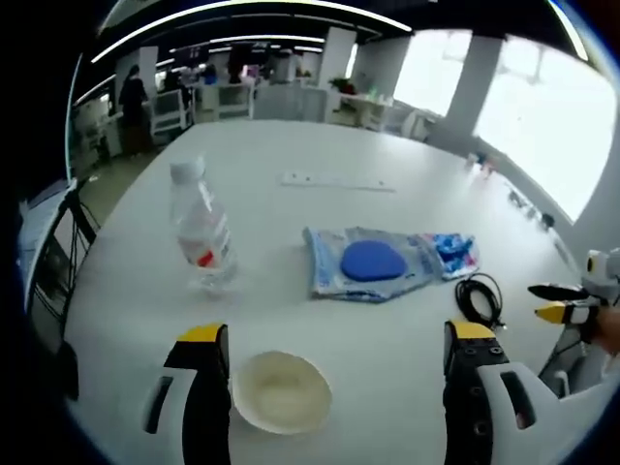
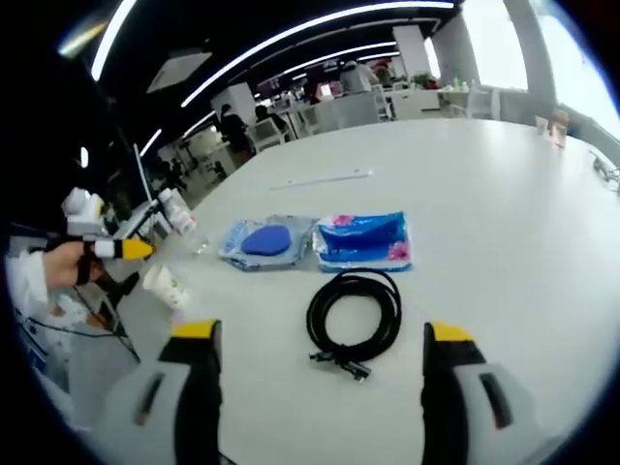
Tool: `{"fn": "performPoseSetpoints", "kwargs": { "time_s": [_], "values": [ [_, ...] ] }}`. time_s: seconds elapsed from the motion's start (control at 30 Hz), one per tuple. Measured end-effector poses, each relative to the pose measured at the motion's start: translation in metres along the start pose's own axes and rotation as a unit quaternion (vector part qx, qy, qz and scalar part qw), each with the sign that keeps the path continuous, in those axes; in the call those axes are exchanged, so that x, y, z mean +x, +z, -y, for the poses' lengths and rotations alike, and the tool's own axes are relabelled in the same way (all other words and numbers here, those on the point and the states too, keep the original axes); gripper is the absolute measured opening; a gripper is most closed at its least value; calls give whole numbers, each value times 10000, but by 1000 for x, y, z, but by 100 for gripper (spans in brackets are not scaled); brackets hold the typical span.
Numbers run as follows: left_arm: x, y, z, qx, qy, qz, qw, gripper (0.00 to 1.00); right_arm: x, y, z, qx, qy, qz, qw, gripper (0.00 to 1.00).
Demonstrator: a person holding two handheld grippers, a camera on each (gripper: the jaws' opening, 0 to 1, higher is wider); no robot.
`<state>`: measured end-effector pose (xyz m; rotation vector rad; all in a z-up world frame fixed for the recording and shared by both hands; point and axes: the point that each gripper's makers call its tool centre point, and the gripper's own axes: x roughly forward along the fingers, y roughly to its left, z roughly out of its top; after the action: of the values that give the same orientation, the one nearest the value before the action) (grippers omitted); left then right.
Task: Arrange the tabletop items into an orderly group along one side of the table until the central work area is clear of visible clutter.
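A: White paper cup (image 1: 282, 390) lies on its side between the left gripper's (image 1: 339, 341) spread, empty jaws; a clear water bottle (image 1: 201, 229) stands ahead to their left.

B: Right gripper (image 2: 322, 334) gapes too, holding nothing. Coiled black cable (image 2: 355, 316) lies between its jaws, 2 blue packets (image 2: 320, 240) beyond on the white table (image 2: 494, 223).

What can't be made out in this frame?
- Bottle contents and label: too small and blurred, left gripper view.
- Cup inside: washed out, left gripper view.
- Blue packs: print too small to read, right gripper view.
- Cable: far side cut by the jaw, left gripper view.
- Strip: too small to identify.
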<state>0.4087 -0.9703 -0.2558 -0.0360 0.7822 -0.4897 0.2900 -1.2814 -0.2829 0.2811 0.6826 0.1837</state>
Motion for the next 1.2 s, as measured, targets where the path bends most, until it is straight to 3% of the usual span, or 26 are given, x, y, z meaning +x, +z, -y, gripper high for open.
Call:
{"fn": "performPoseSetpoints", "kwargs": {
  "time_s": [0.43,0.8,1.2],
  "values": [
    [-26,-24,-21,106,18,-42,9999,89,-13,-20,10,79,-74,-162,9998,83],
    [-34,-36,-18,375,-43,-47,9993,88,-13,-16,8,31,-89,-176,9998,82],
    [-42,-48,-29,224,-33,-83,9997,85,-17,-23,17,187,-229,-205,9994,80]
  ]
}}
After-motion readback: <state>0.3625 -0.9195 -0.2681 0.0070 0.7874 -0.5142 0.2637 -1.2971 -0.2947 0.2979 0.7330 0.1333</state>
